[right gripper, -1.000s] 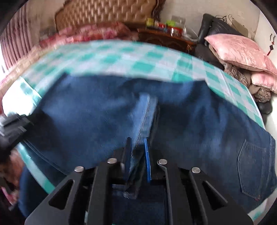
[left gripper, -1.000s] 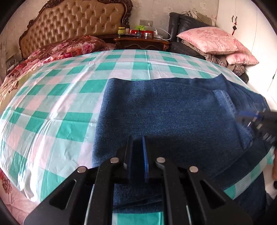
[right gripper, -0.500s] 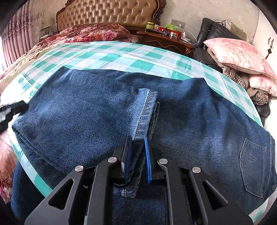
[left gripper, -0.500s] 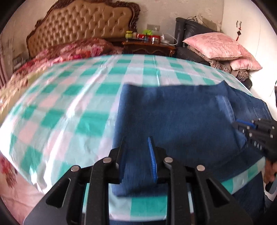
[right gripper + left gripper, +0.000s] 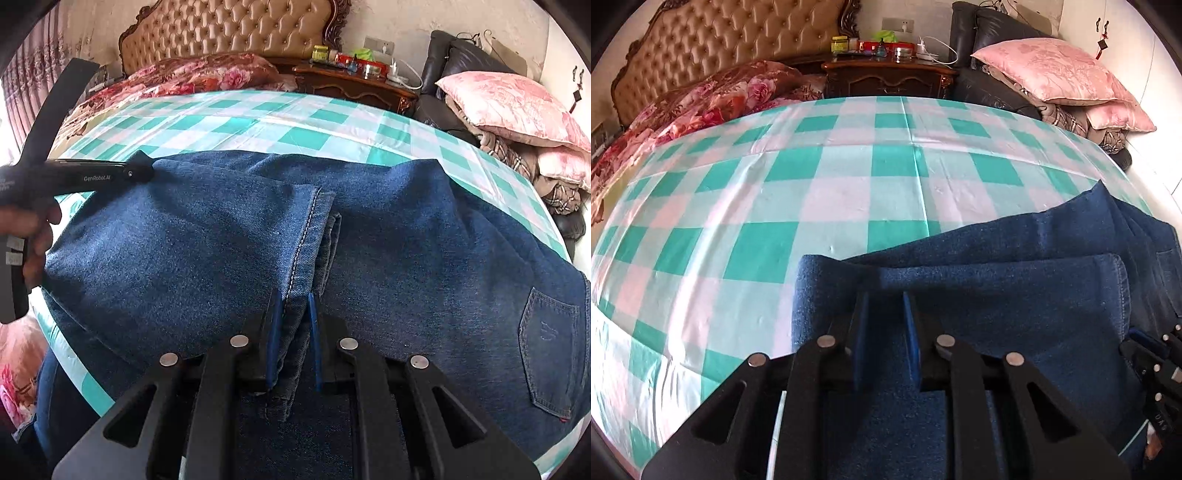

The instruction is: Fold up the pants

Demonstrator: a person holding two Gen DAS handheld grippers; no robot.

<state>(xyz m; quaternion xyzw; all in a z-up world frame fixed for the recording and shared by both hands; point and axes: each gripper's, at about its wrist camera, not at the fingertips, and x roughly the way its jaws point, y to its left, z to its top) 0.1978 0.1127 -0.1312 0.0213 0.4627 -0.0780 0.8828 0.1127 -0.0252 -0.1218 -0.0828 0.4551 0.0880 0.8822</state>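
Dark blue jeans (image 5: 406,251) lie on the checked bed cover, with the legs folded over the seat part; they also show in the left wrist view (image 5: 997,302). The stitched leg hem (image 5: 310,236) runs up the middle. My right gripper (image 5: 293,321) has its jaws a little apart around the hem's near end, which lies loose between them. My left gripper (image 5: 884,325) is open over the folded left end of the jeans, holding nothing. It also shows at the left in the right wrist view (image 5: 136,171). A back pocket (image 5: 550,347) is at the right.
The green and white checked cover (image 5: 812,192) spreads beyond the jeans. A floral quilt (image 5: 701,103) and tufted headboard (image 5: 738,40) are at the back left. A nightstand (image 5: 886,74) with bottles and pink pillows (image 5: 1045,70) stand at the back right.
My left gripper has let go of the fold, opened wider and shifted right over the jeans. My right gripper's jaws have eased apart around the hem.
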